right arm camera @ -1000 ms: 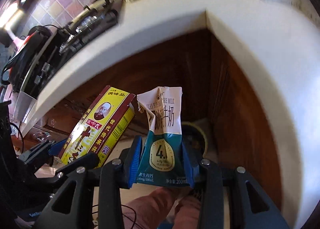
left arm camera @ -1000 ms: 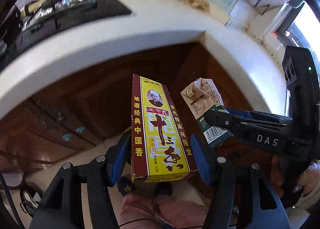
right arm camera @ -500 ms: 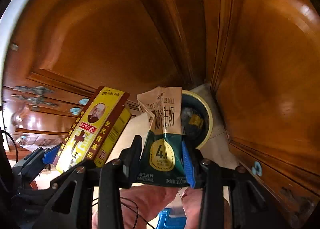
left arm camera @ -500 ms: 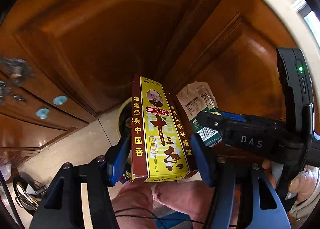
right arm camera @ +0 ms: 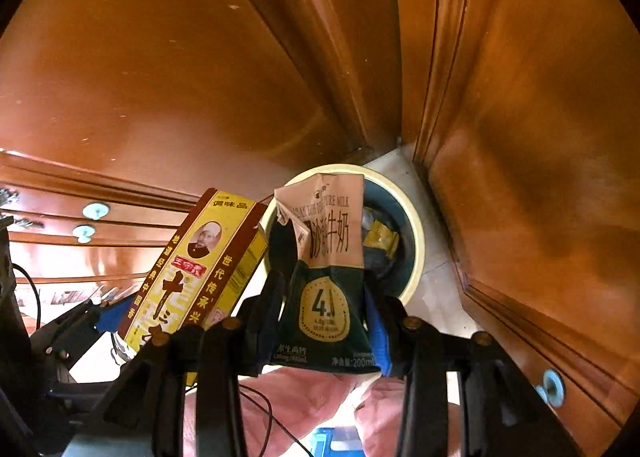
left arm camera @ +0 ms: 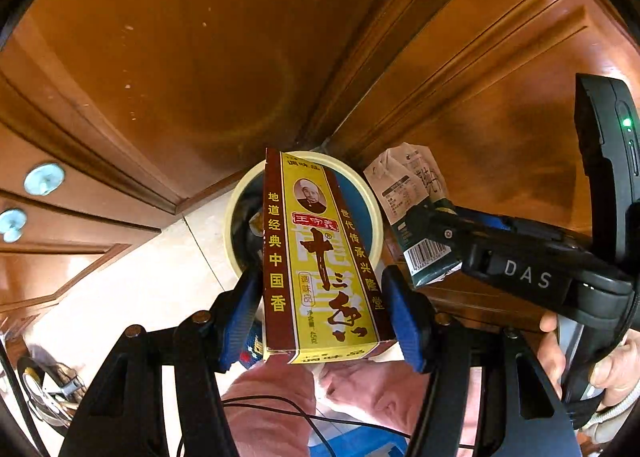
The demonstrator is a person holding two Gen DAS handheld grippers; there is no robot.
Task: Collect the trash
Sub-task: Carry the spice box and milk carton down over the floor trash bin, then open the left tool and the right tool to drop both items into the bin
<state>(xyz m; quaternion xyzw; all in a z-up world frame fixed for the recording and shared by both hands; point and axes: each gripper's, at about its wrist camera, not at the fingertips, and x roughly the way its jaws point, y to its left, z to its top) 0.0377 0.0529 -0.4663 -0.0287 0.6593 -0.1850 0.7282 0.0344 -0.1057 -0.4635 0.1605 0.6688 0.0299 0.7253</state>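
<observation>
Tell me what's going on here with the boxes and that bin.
A person holds a gripper in each hand above a round trash bin in the corner of wooden cabinets. The left gripper clamps a yellow spice box, and the right gripper clamps a crumpled milk carton. Neither has been dropped yet; the bin already holds some trash.

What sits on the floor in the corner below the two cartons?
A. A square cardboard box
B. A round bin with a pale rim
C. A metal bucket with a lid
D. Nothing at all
B: a round bin with a pale yellow rim stands open in the cabinet corner, trash inside.
</observation>
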